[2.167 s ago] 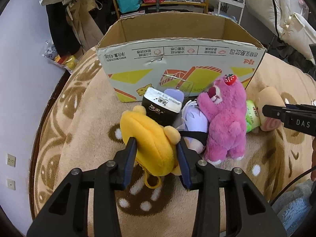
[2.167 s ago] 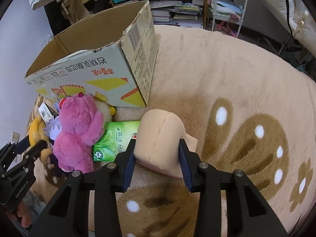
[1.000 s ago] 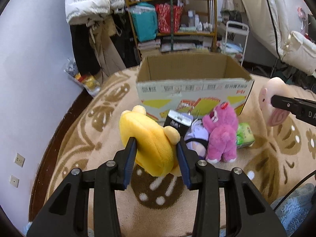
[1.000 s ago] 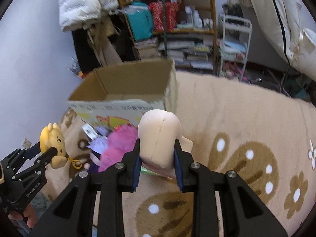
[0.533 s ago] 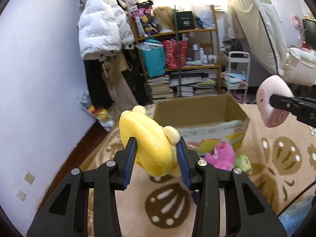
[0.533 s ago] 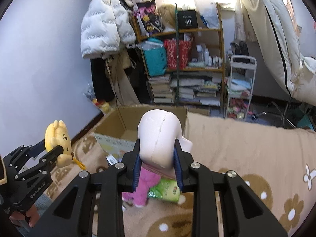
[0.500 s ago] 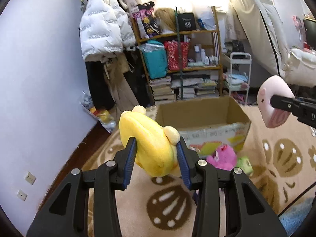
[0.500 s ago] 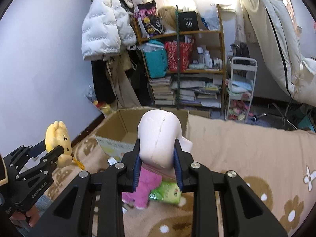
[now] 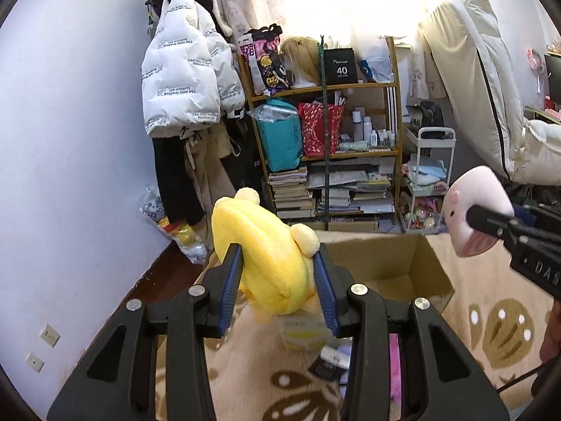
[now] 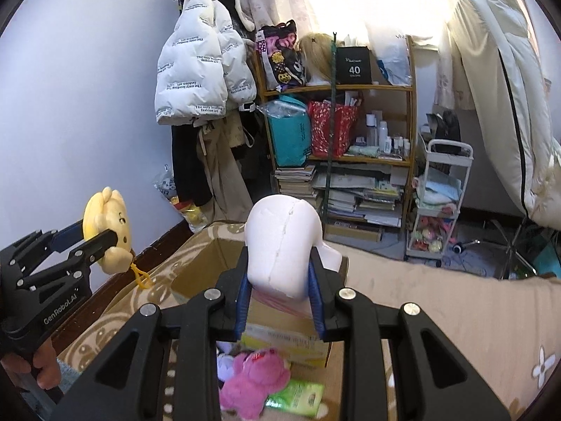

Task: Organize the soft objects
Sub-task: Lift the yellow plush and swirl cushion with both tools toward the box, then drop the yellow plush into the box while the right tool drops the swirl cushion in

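My left gripper (image 9: 277, 282) is shut on a yellow plush toy (image 9: 266, 259), held in the air before the open cardboard box (image 9: 385, 266); the same yellow plush toy (image 10: 107, 226) shows at the left of the right wrist view. My right gripper (image 10: 279, 287) is shut on a pale pink plush toy (image 10: 282, 245), lifted above the cardboard box (image 10: 203, 270); this pink plush toy (image 9: 473, 215) appears at the right in the left wrist view. On the rug below lie a magenta plush bear (image 10: 254, 384) and a green tissue pack (image 10: 298, 396).
A beige patterned rug (image 10: 438, 315) covers the floor. Behind the box stand a crowded wooden shelf (image 9: 326, 154), a white cart (image 10: 441, 203) and hanging coats (image 9: 186, 87). A purple plush and a dark pack (image 9: 331, 361) lie by the box's front. A hand (image 10: 38, 368) holds the left tool.
Both grippers have risen with their toys, and the views have tilted up. The box and the floor toys have slid down in both views; the shelf and window now fill the upper part.
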Demonstrator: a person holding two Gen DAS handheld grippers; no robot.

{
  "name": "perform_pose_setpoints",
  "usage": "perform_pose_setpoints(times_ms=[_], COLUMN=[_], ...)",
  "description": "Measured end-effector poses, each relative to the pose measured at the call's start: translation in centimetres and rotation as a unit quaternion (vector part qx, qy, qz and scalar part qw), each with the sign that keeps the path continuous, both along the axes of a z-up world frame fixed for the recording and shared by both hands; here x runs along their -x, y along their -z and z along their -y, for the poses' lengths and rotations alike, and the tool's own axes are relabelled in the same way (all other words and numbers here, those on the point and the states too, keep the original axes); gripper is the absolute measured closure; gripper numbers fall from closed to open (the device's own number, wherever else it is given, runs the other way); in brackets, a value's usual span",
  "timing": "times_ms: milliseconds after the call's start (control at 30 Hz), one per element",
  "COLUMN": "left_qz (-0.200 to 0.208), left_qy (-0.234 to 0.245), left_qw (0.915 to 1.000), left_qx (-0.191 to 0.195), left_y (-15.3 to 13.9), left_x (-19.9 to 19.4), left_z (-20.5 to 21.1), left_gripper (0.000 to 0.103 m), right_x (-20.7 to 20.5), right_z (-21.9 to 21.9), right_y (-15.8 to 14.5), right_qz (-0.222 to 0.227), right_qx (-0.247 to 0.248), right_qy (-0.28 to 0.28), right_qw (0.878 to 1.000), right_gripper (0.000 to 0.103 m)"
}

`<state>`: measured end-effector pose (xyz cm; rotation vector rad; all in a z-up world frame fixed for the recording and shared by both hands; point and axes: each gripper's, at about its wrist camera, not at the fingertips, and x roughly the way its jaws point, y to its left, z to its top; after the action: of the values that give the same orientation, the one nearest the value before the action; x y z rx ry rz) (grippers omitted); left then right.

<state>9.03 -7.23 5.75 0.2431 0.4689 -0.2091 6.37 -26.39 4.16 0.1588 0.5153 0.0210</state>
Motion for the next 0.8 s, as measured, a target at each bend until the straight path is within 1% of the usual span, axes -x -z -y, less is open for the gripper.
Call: perform_pose_setpoints(times_ms=[100, 200, 333, 467, 567, 667, 800], left_qz=[0.004, -0.002, -0.009, -0.019, -0.022, -0.022, -0.042], left_qy=[0.001, 0.008, 0.020, 0.031, 0.036, 0.036, 0.038], left_qw=[1.0000, 1.0000, 0.9998, 0.9990, 0.9987, 0.9986, 0.9976], left_qx=[-0.002, 0.000, 0.001, 0.024, 0.028, 0.032, 0.039], left_y=[-0.1, 0.3, 2.1, 4.1, 5.2, 6.1, 7.3], left_x=[-1.3, -2.6, -3.7, -4.5, -5.1, -5.6, -6.7], left_z=[1.0, 1.9, 2.9, 3.2, 3.5, 3.6, 3.6], left_gripper=[0.063, 0.063, 0.063, 0.063, 0.063, 0.062, 0.062], right_x=[-1.4, -2.1, -3.0, -3.8, -4.3, -4.8, -5.2], right_z=[0.1, 0.4, 0.8, 1.3, 1.1, 1.2, 1.3], right_y=[0.3, 1.2, 2.9, 4.5, 5.9, 7.7, 8.6], right_qz=[0.000, -0.002, -0.015, -0.027, -0.032, -0.050, -0.056], right_qx=[0.003, -0.008, -0.010, -0.026, -0.031, -0.037, -0.034], right_qy=[0.003, 0.004, 0.001, -0.001, -0.019, -0.021, -0.021], right_qw=[1.000, 1.000, 1.000, 0.999, 0.999, 0.998, 0.998], right_gripper=[0.073, 0.072, 0.072, 0.072, 0.072, 0.072, 0.072])
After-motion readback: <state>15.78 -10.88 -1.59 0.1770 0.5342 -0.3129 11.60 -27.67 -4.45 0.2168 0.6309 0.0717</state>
